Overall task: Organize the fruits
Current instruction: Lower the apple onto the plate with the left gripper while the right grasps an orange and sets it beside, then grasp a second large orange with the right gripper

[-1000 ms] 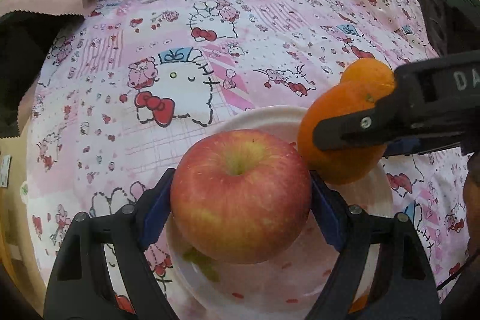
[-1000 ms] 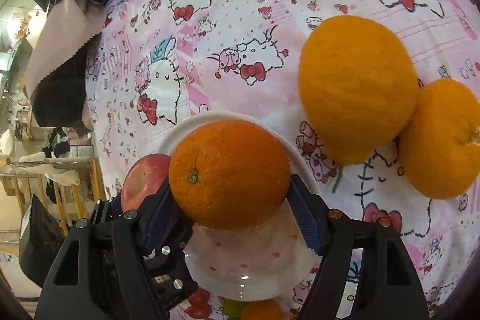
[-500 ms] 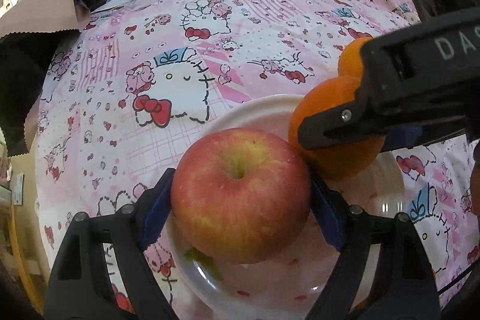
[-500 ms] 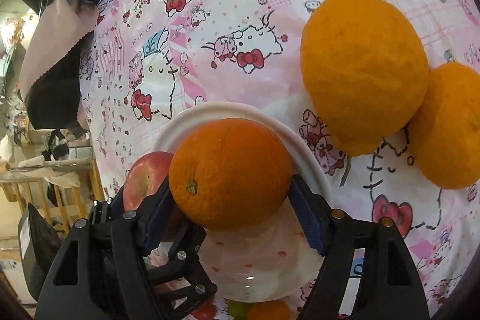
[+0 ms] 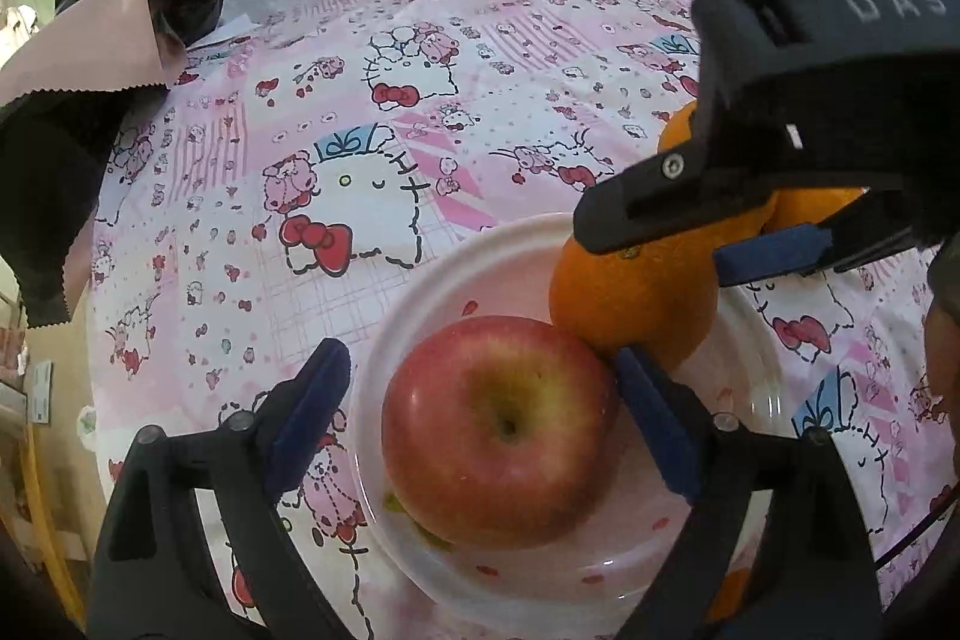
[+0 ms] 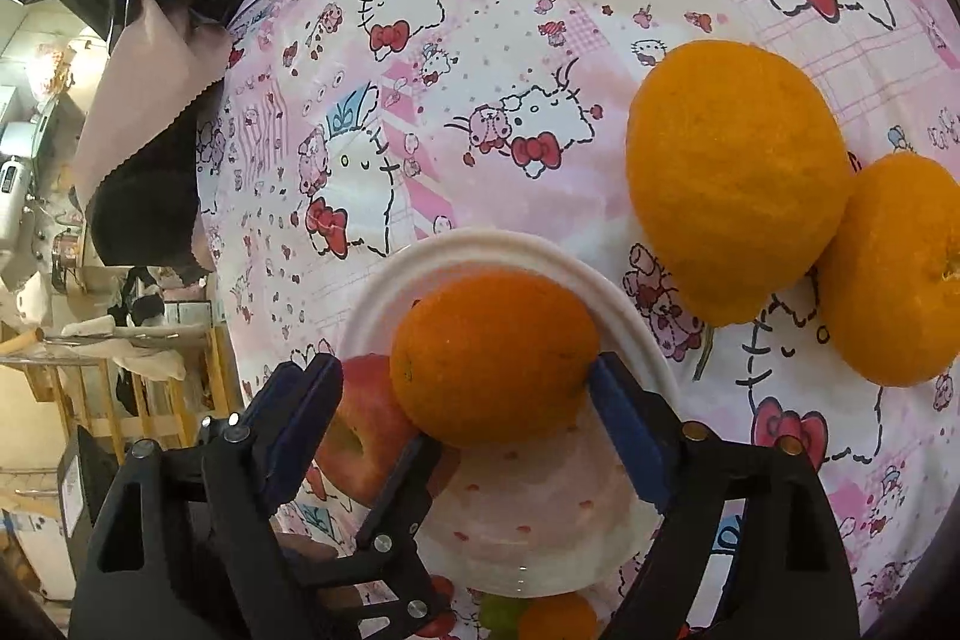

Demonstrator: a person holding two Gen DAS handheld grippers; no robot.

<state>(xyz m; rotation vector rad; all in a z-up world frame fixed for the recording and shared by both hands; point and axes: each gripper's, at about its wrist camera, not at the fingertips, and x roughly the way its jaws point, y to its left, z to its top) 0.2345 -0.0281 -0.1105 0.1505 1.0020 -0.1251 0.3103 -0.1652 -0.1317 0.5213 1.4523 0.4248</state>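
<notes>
Now apple [image 5: 501, 430] between left gripper's [image 5: 474, 400] parted pads, on plate [image 5: 432, 274]

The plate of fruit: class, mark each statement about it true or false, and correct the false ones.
1. An apple and an orange touch each other on the white plate. True.
2. The left gripper is clamped tight on the apple. False: its jaws have just been opening, and one stands clear of the fruit.
3. Two more oranges lie on the patterned cloth beside the plate. True.
4. The plate holds a banana. False: only the apple and orange show on it.
</notes>
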